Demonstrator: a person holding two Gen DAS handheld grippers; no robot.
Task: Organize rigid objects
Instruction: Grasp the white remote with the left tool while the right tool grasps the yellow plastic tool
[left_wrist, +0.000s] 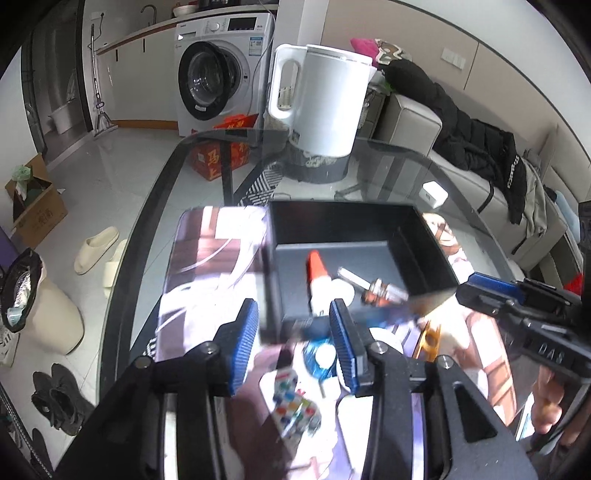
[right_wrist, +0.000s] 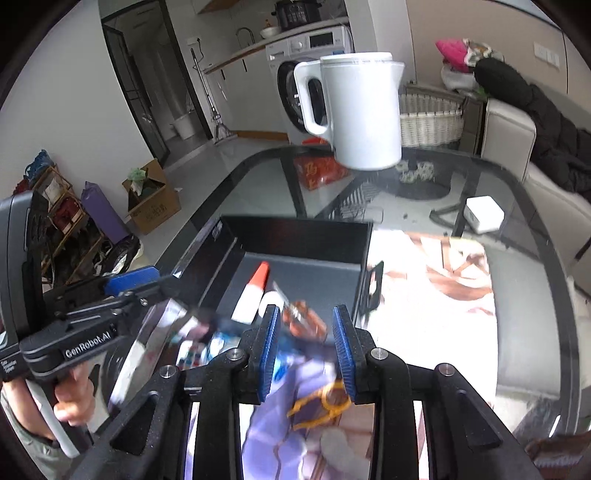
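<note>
A black open box (left_wrist: 424, 240) (right_wrist: 295, 236) stands on a printed mat on the glass table. Inside it lie a white glue bottle with an orange cap (left_wrist: 317, 273) (right_wrist: 255, 291), a clear tube (left_wrist: 352, 277) and a small brown bottle (left_wrist: 382, 293) (right_wrist: 304, 319). My left gripper (left_wrist: 293, 332) is open, its fingers astride the box's near wall. My right gripper (right_wrist: 304, 339) is open, just behind the brown bottle at the box's near edge. A colourful card (left_wrist: 293, 406), a blue round item (left_wrist: 321, 356) and an orange clip (left_wrist: 430, 338) (right_wrist: 325, 406) lie on the mat.
A white kettle (left_wrist: 321, 99) (right_wrist: 362, 110) stands at the table's far side. A small white box (left_wrist: 434, 194) (right_wrist: 484, 214) lies on the glass to the right. A sofa with a black jacket (left_wrist: 476, 136) borders the table's right. The table's left edge drops to the floor.
</note>
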